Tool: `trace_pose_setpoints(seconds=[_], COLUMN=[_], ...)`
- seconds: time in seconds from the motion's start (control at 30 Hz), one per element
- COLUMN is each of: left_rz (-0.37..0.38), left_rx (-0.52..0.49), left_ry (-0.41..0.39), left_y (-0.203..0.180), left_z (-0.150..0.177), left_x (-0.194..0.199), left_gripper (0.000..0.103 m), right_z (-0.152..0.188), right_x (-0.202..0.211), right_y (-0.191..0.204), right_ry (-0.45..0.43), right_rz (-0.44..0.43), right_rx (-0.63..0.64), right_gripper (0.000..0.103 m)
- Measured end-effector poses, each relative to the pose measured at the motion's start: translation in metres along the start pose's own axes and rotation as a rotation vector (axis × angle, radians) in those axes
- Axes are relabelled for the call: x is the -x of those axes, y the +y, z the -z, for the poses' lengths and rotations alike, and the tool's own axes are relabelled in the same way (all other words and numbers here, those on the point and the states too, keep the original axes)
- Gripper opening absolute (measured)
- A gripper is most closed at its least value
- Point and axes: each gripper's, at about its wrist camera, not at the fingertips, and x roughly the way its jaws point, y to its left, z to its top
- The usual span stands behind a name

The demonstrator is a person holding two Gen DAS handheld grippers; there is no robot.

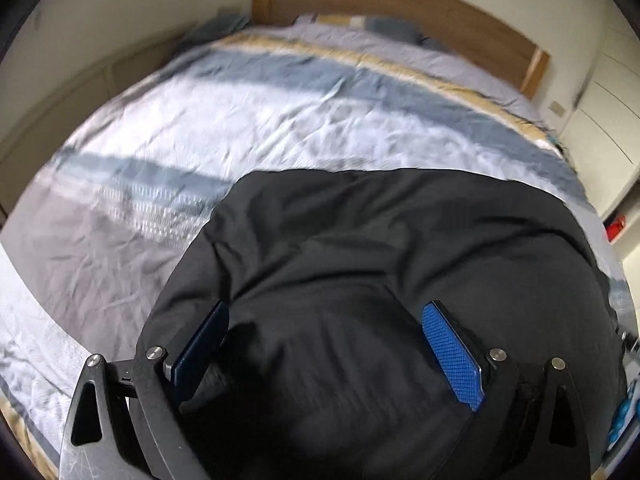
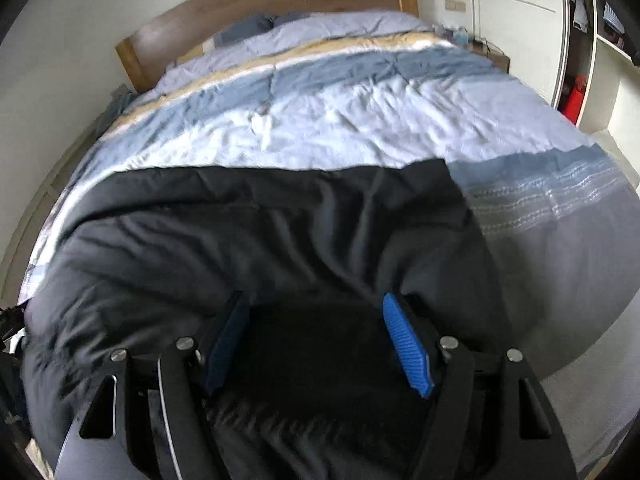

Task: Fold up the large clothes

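A large black garment (image 1: 380,248) lies spread on the bed, its far edge straight across the quilt; it also fills the near half of the right wrist view (image 2: 256,232). My left gripper (image 1: 324,320) is open, its blue pads (image 1: 452,352) wide apart over the garment's near part, with black cloth bunched between the jaws. My right gripper (image 2: 316,316) is open too, blue pads (image 2: 404,344) apart, with dark cloth lying between them. Whether either pad touches the cloth I cannot tell.
The bed carries a striped quilt (image 1: 248,120) in white, blue, tan and grey, with a wooden headboard (image 1: 400,4) behind. Walls flank the bed on the left. A white wardrobe (image 2: 516,20) and a red item (image 2: 576,98) stand to the right.
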Motion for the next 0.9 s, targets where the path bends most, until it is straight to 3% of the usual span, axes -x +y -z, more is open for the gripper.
trace_pose_setpoints(seconds=[0.07,0.17,0.33,0.9], left_rz=[-0.011,-0.018,-0.016,-0.041], left_rx=[-0.028,-0.044,-0.045,-0.073], left_ry=[-0.030,-0.049,-0.069,-0.090], left_y=[-0.007,-0.009,-0.007,-0.008], left_z=[0.008,0.016,0.023,0.041], left_x=[0.007,0.009,0.011,0.026], left_gripper=[0.096,0.096,0.097,0.097], right_z=[0.005,0.018,0.022,0.045], right_x=[0.007,-0.001,-0.004,0.025], right_y=[0.011,0.022,0.000,-0.042], right_ry=[-0.018,0.010,0.022,0.042], right_rz=[-0.039,-0.022,-0.050,0.059], right_rx=[0.029,0.090,-0.001,-0.038], right_gripper=[0.068,0.068,0.069,0.069])
